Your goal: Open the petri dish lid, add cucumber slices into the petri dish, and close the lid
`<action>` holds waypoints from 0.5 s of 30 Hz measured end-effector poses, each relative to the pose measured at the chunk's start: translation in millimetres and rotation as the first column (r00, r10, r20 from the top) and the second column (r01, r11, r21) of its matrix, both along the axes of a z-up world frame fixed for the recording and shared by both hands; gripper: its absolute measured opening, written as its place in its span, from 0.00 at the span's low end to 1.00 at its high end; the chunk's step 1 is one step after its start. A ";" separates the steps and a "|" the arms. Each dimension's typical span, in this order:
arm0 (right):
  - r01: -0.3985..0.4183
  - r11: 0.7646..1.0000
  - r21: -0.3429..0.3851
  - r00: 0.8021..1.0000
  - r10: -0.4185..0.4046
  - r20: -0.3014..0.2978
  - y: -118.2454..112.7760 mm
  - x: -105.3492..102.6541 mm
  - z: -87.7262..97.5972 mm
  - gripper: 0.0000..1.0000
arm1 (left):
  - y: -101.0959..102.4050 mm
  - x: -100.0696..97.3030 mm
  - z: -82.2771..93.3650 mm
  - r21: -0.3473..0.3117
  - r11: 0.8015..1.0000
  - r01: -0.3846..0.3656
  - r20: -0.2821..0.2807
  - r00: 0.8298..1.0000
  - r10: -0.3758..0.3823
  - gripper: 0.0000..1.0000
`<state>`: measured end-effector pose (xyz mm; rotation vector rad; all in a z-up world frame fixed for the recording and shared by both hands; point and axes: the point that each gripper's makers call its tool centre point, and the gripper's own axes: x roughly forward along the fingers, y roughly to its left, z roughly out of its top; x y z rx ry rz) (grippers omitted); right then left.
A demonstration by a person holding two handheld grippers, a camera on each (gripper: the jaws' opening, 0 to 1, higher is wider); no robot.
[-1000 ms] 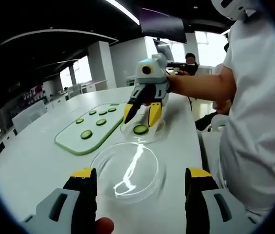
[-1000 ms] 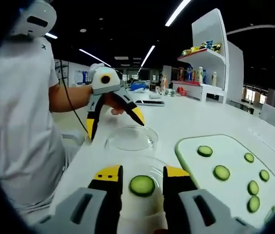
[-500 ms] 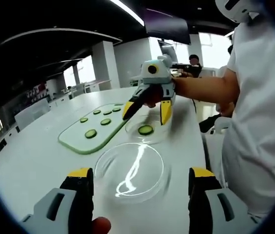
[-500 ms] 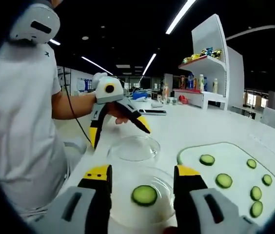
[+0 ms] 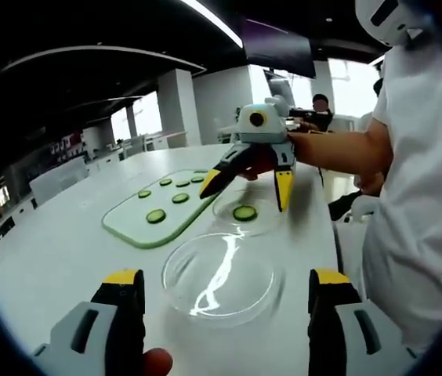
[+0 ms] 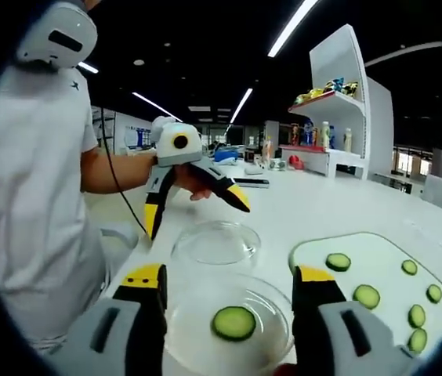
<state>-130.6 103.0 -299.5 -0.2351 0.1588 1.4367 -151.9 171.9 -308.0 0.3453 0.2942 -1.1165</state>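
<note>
Flanking petri dish: lid, cutting board

left gripper open over lid | right gripper open above petri dish

No text or labels can be read.

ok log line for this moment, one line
left gripper: open, over lid | right gripper: open, above petri dish | cucumber slice: in dish | lid: off, on table
</note>
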 end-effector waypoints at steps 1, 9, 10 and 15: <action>-0.002 1.000 -0.007 1.000 0.002 0.006 1.4 -0.1 -0.2 0.66 | 1.2 1.9 0.5 -0.004 1.000 -0.010 0.004 1.000 0.010 0.86; -0.029 0.998 -0.054 0.999 0.031 0.036 9.3 -4.9 -4.0 0.72 | 10.3 12.6 2.4 -0.017 0.998 -0.058 0.013 0.998 0.058 0.87; -0.030 0.998 -0.055 0.999 0.032 0.036 9.5 -4.8 -4.0 0.72 | 10.1 12.3 1.9 -0.017 0.998 -0.056 0.011 0.998 0.056 0.87; -0.035 0.997 -0.065 0.998 0.038 0.048 14.4 -2.0 -3.4 0.75 | 8.8 11.3 -0.6 -0.017 0.999 -0.047 0.004 0.999 0.047 0.87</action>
